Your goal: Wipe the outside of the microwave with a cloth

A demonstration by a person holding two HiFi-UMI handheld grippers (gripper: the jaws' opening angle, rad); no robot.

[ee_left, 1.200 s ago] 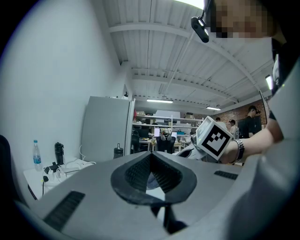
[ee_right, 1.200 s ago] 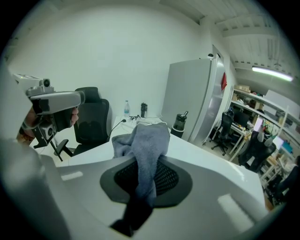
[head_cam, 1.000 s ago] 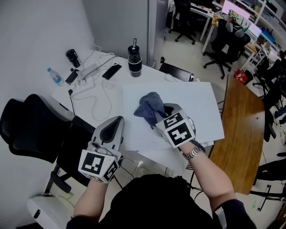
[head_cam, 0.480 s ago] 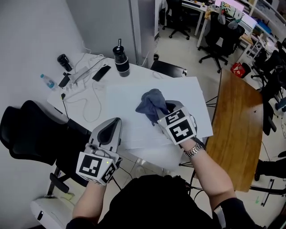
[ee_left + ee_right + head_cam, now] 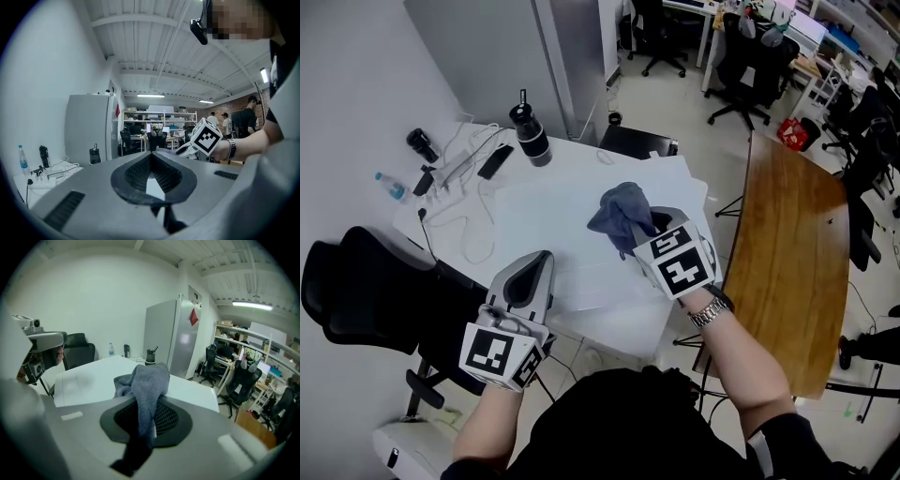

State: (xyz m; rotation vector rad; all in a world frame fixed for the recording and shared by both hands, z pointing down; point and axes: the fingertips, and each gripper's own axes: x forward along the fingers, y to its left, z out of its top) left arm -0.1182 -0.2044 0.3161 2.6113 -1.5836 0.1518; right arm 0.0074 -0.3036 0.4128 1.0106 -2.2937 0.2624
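Open office floor, white desk by the wall. Head view: microwave (image 5: 567, 225) seen from above, its white top filling the middle. Cloth (image 5: 622, 210), grey-blue and bunched, sits over the microwave's top toward its right edge, pinched by the right gripper (image 5: 645, 228); contact with the top cannot be told. Left gripper (image 5: 532, 270) hangs at the microwave's near left corner, apart from the cloth. Left gripper view: jaws pressed together, nothing between them. Right gripper view: jaws clamp a narrow fold of cloth, and the rest heaps ahead above the microwave's top. Risks, judged: the narrow hold could let the cloth pull free when dragged, the wad would miss much of the panel, and the unbraced microwave may slide under a push.
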